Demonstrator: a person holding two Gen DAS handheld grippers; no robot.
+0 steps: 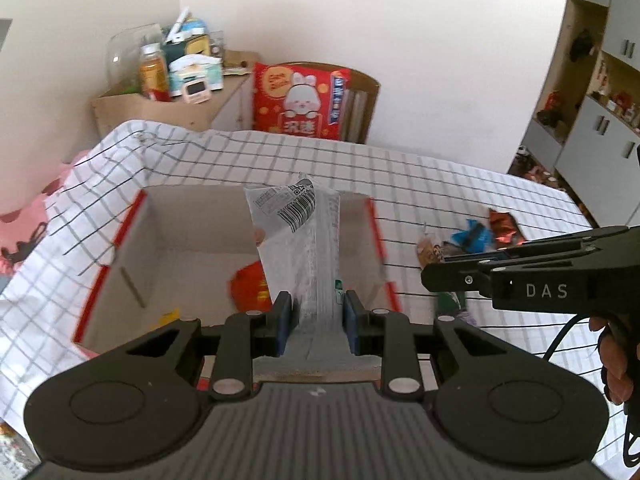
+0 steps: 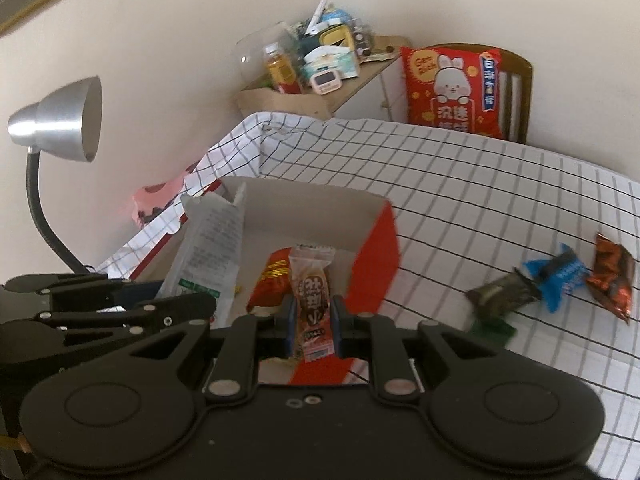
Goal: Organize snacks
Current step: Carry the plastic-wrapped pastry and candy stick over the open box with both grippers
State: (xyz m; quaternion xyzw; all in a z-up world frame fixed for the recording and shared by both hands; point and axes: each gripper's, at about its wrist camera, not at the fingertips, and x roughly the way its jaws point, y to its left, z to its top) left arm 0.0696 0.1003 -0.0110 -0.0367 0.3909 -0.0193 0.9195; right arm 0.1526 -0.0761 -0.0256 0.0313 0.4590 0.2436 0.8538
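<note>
My left gripper (image 1: 316, 314) is shut on a tall white snack packet (image 1: 298, 236) with a barcode, held upright over the open cardboard box (image 1: 132, 248). In the right wrist view, that packet (image 2: 212, 252) stands at the left, with the left gripper (image 2: 120, 312) below it. My right gripper (image 2: 313, 322) is shut on a small clear bar wrapper with brown print (image 2: 312, 296), above the box's red-sided near wall (image 2: 374, 264). A red snack bag (image 2: 272, 280) lies inside the box (image 2: 304, 216). The right gripper (image 1: 520, 276) shows side-on at the right of the left wrist view.
Loose snacks lie on the checked tablecloth to the right: a dark green one (image 2: 500, 292), a blue one (image 2: 560, 276), an orange-brown one (image 2: 612, 280). A silver desk lamp (image 2: 60, 124) stands left. A red rabbit cushion (image 2: 452, 88) sits on a chair behind; a cluttered cabinet (image 2: 312, 64) stands beside it.
</note>
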